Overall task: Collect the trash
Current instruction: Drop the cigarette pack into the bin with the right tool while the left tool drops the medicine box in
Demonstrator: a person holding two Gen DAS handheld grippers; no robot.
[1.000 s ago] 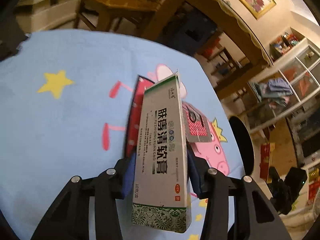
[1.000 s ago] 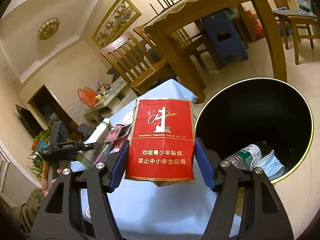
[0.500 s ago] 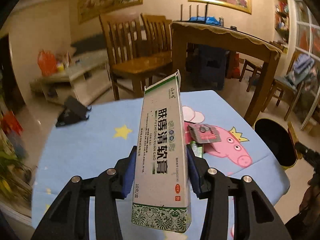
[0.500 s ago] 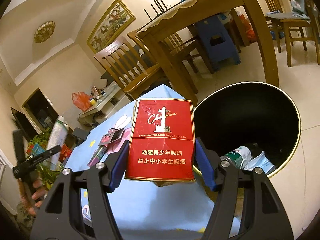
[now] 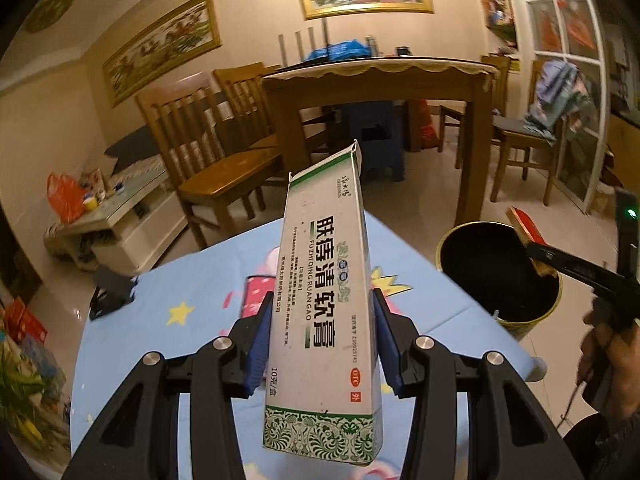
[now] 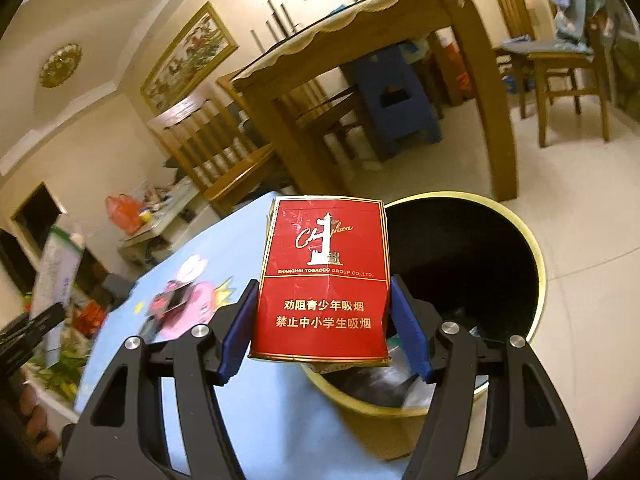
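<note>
My left gripper is shut on a long white-and-green ointment box, held upright above the blue cartoon tablecloth. My right gripper is shut on a red cigarette pack, held over the near rim of the black bin with a gold rim. The bin stands on the floor to the right of the table. From the left wrist view the right gripper with the red pack shows over the bin. A bottle and wrappers lie in the bin.
A few small packets lie on the pig print of the tablecloth. A wooden dining table, wooden chairs and a blue stool stand behind. A low white cabinet with clutter is at the left.
My left gripper has lifted and tilted up from the tablecloth with the ointment box. My right gripper has moved closer to the bin with the cigarette pack.
</note>
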